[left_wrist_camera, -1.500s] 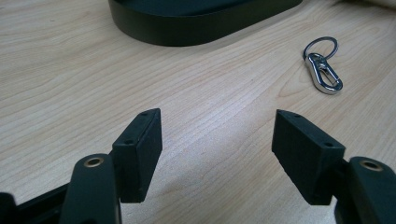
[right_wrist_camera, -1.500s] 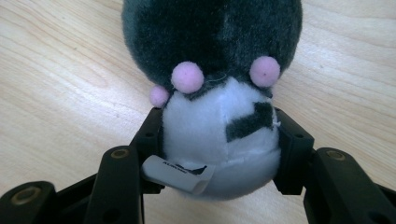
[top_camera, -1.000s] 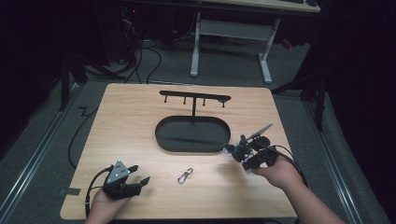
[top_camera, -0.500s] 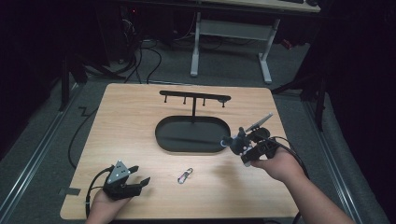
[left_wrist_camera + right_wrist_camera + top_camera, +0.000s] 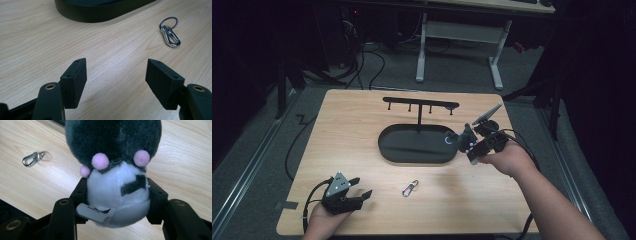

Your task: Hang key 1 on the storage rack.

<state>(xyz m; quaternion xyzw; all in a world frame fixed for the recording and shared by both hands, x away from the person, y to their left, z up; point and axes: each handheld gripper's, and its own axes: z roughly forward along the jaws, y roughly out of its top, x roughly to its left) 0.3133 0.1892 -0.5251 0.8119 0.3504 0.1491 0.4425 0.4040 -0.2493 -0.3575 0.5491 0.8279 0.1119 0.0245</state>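
A small plush toy (image 5: 117, 177), dark grey on top with a white belly and pink dots, is squeezed between the jaws of my right gripper (image 5: 117, 197). In the high view the right gripper (image 5: 469, 142) holds the plush toy (image 5: 460, 140) above the right end of the black oval tray (image 5: 417, 145). A black rack with hooks (image 5: 421, 104) rises from that tray. A silver carabiner keyring (image 5: 410, 188) lies on the table in front of the tray. My left gripper (image 5: 357, 192) rests open at the near left, with the keyring (image 5: 170, 35) ahead and to its right.
The wooden table (image 5: 362, 125) stands on grey floor. Cables trail from both grippers off the table edges. A white desk frame (image 5: 457, 35) stands beyond the far edge.
My right gripper has lifted the plush toy and carried it away from the near edge, toward the tray's right end. The left gripper has stayed put.
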